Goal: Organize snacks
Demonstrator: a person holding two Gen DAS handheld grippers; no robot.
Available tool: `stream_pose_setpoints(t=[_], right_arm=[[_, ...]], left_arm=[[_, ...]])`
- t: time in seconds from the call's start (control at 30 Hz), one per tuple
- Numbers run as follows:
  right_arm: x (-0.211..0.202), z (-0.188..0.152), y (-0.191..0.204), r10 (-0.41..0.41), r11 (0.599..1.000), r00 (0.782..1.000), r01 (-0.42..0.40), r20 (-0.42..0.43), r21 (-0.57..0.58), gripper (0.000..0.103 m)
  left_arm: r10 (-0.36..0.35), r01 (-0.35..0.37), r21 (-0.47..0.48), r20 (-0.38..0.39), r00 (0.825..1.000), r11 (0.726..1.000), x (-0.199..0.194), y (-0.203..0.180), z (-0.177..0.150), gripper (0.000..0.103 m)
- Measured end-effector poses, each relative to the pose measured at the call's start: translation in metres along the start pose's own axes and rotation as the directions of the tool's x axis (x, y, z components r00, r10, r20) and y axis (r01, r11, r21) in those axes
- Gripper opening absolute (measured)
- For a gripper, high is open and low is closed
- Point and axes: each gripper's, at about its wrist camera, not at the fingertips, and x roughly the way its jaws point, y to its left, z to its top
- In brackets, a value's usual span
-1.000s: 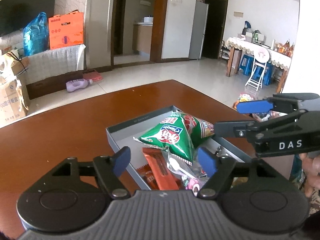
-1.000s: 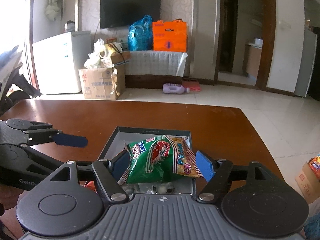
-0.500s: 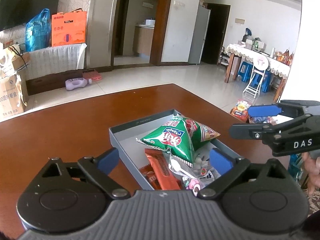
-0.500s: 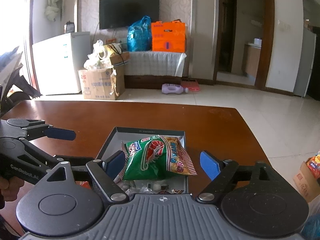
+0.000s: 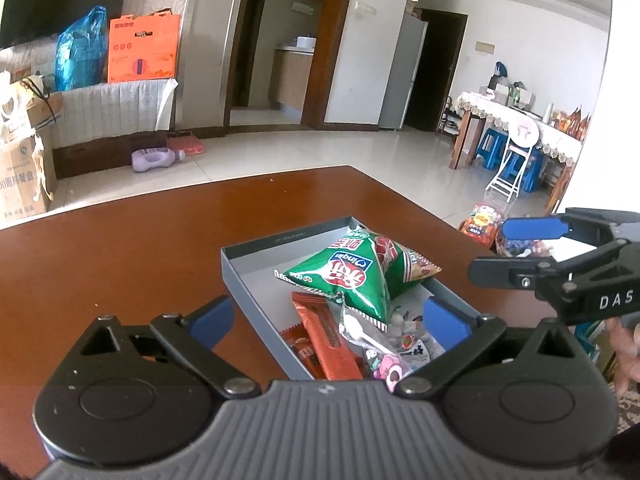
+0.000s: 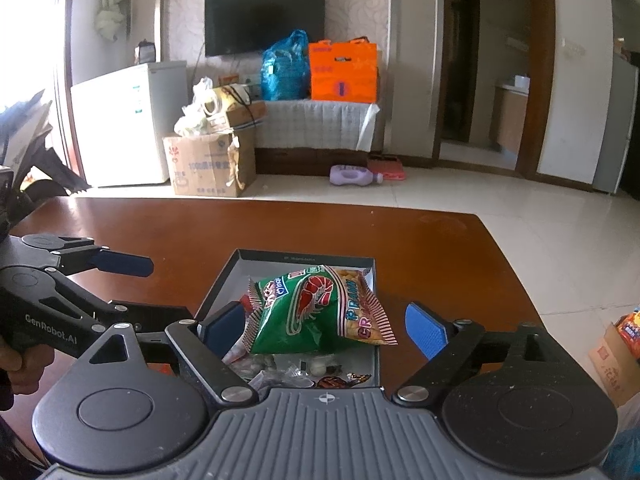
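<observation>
both tongs [image 5: 326,318] wider, chips released

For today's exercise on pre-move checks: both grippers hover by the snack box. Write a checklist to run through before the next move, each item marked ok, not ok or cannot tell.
1. Left gripper open, its jaws having just been opening, nothing pressed between them: ok.
2. Right gripper open, its jaws also just opening, clear of the green bag: ok.
3. Green bag inside the box: ok, lying on top of the other snacks.
4. Orange bar inside the box: ok.
5. Box fully on the table: ok.
6. Snacks left outside the box on the table: cannot tell, since the grippers hide the near edge.
</observation>
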Motion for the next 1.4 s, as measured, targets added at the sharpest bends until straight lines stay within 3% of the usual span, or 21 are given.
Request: stream_pose_setpoints(t=[0.33,0.57,1.03,1.4], right_arm=[[-0.0011,-0.0004,0.0003,0.005,1.000,1.000,-0.005,-0.006,-0.003,0.088],[-0.0040,0.0012,0.0013,0.006,1.000,1.000,-0.006,-0.007,-0.005,0.088],[-0.0046,0.0008,0.0026,0.006,1.000,1.000,-0.007,-0.011,-0.009,0.088],[-0.0055,0.0011,0.0027,0.008,1.000,1.000,-0.008,-0.016,-0.010,0.088]], left_arm=[[-0.003,0.003,0.008,-0.005,1.000,1.000,0.0026,-0.0055,-0.0013,0.102],[-0.027,0.028,-0.053,0.009,1.000,0.998,0.0016,-0.0008,-0.0010,0.102],[-0.029,0.028,-0.040,-0.004,1.000,0.999,0.0024,-0.0031,-0.0021,0.102],[0.033,-0.033,0.000,0.014,0.999,0.999,0.0022,-0.0085,-0.0081,0.103]])
